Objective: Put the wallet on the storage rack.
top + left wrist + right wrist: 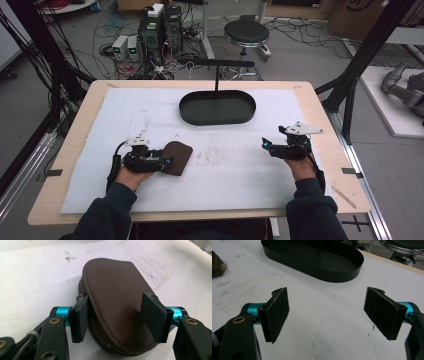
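Sitting at about 8 o'clock on the white mat: a brown zippered leather pouch, lying flat. Straddling its near end right now, the left gripper, jaws one on each side; left pad pressing against the zipper edge, right pad overlapping the top, can't tell if actually clamping. Hovering over bare mat at roughly 4 o'clock, the right gripper, jaws spread wide, holding nothing. Resting at 12 o'clock, well apart from both, a black oval tray with a post and crossbar rising behind it.
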{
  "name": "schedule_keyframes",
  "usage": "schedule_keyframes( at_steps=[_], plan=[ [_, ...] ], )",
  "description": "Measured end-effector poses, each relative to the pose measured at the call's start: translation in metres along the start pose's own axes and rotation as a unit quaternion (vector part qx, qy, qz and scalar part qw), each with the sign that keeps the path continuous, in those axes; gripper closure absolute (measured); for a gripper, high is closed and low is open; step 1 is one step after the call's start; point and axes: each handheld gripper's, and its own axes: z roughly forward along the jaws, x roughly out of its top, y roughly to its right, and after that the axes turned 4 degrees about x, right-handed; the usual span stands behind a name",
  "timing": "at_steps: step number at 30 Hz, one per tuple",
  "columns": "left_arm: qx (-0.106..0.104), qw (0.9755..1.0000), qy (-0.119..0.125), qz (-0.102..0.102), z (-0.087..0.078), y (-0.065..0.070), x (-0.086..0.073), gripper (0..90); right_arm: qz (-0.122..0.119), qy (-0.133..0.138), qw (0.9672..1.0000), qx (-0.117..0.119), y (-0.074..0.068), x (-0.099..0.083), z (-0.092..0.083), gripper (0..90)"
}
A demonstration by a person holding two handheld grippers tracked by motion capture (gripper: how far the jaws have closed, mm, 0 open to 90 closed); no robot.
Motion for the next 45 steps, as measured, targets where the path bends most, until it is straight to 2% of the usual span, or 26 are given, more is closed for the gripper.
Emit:
schedule_keyframes(
  at_steps=[4,8,14,24,34,37,39,43,45],
  plan=[
    [0.004,1.0000,-0.005,0.004,0.016,0.010,0.011,41.4,-0.003,0.000,1.0000,0.003,-0.001,0.000,0.002,20.7],
    [0.012,0.9999,-0.001,-0.003,0.032,0.022,0.018,41.9,-0.002,0.001,1.0000,0.001,0.001,0.000,0.001,20.7],
    [0.009,0.9999,0.000,0.010,0.051,0.038,0.027,42.2,-0.002,0.002,1.0000,0.001,0.001,0.000,0.000,20.7],
    [-0.011,0.9992,-0.002,0.037,0.082,0.065,0.043,42.5,0.001,0.003,1.0000,-0.003,0.003,-0.001,-0.001,20.7],
    [-0.039,0.9983,-0.007,0.042,0.111,0.093,0.051,42.8,0.001,0.004,1.0000,-0.005,0.004,-0.001,-0.002,20.7],
    [-0.038,0.9980,-0.003,0.051,0.110,0.093,0.052,42.0,0.002,0.003,1.0000,-0.004,0.004,-0.002,-0.003,20.7],
    [-0.024,0.9976,0.004,0.064,0.104,0.089,0.055,42.2,0.005,0.004,1.0000,-0.005,0.004,-0.002,-0.004,20.7],
    [-0.007,0.9964,0.047,0.070,0.081,0.073,0.059,40.3,0.010,0.006,0.9999,-0.005,0.003,-0.002,-0.005,20.7],
    [0.002,0.9959,0.055,0.072,0.069,0.062,0.058,38.4,0.018,0.005,0.9998,0.000,0.000,-0.001,-0.004,20.6]
  ],
)
